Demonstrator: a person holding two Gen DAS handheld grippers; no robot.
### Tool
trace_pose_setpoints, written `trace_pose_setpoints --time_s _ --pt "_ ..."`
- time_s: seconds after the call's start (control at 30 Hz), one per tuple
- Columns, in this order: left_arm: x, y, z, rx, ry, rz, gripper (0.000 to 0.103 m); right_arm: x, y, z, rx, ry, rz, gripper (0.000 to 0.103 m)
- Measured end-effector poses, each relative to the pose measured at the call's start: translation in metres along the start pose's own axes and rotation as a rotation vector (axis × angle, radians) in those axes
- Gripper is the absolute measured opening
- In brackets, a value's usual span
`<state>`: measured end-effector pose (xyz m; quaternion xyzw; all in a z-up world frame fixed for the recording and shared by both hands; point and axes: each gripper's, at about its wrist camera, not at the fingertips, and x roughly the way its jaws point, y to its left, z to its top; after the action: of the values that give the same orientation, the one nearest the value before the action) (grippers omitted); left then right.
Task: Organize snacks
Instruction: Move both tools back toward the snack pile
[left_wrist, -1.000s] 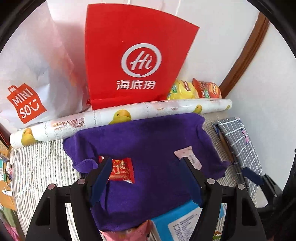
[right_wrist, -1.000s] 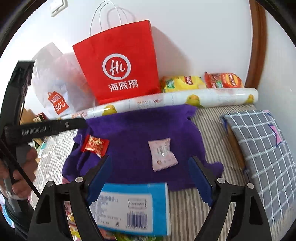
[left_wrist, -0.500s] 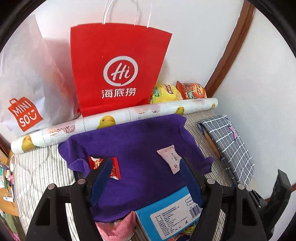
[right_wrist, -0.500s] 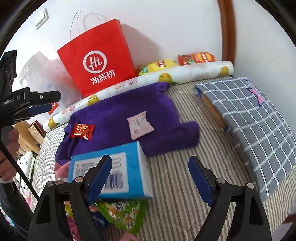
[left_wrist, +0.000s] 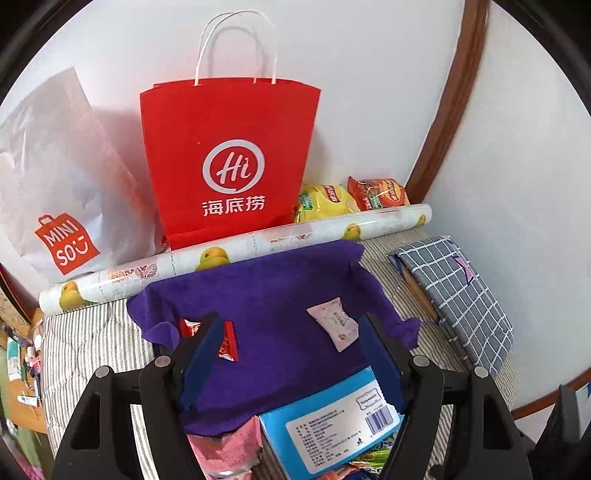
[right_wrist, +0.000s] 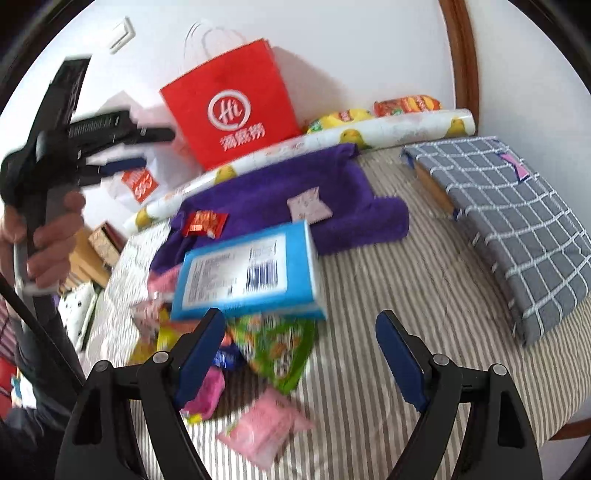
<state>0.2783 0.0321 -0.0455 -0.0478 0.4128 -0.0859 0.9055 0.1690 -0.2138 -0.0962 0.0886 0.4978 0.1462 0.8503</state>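
A purple cloth (left_wrist: 266, 295) (right_wrist: 280, 192) lies on the striped bed. On it rest a small red snack packet (left_wrist: 227, 341) (right_wrist: 203, 223) and a pale pink one (left_wrist: 334, 323) (right_wrist: 308, 206). A blue box (left_wrist: 332, 428) (right_wrist: 247, 273) sits on a heap of snack bags, among them a green bag (right_wrist: 279, 349) and a pink packet (right_wrist: 264, 430). My left gripper (left_wrist: 290, 332) hovers open above the cloth's near edge, nothing between its fingers. My right gripper (right_wrist: 299, 325) stands open over the green bag, apart from it. A hand holds the left gripper (right_wrist: 122, 142) high at the left.
A red paper bag (left_wrist: 229, 162) and a white plastic bag (left_wrist: 62, 184) lean on the wall behind a printed paper roll (left_wrist: 236, 251). Yellow and red chip bags (left_wrist: 351, 197) lie beside them. A grey checked cushion (right_wrist: 517, 229) lies on the right. The bed edge runs along the left.
Both views have pulled back from the cloth. The snack heap and blue box came into the right wrist view; the whole red bag with handles now shows in the left. Both grippers stayed open.
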Motion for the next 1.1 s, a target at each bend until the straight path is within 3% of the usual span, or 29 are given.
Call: trace_pose_setpoints --time_s 0.23,0.4,0.57,0.8,1.1 --pt "-0.017 -0.004 -0.023 -0.003 0.002 0.002 0.073 0.005 0.017 -0.037 -0.081 0.095 0.022 0.079" --pt "-0.032 0.014 -0.052 -0.022 0.031 0.046 0.073 0.014 0.025 -0.058 -0.078 0.177 0.057 0.068" --pt "-0.051 0.033 -0.075 -0.039 0.037 0.081 0.073 0.012 0.033 -0.076 -0.072 0.218 0.094 0.068" --pt "-0.073 0.060 -0.101 -0.079 0.043 0.118 0.073 0.026 0.034 -0.082 0.025 0.259 0.125 0.068" --pt "-0.080 0.086 -0.140 -0.141 0.084 0.130 0.073 0.043 0.026 -0.073 0.088 0.254 0.071 0.068"
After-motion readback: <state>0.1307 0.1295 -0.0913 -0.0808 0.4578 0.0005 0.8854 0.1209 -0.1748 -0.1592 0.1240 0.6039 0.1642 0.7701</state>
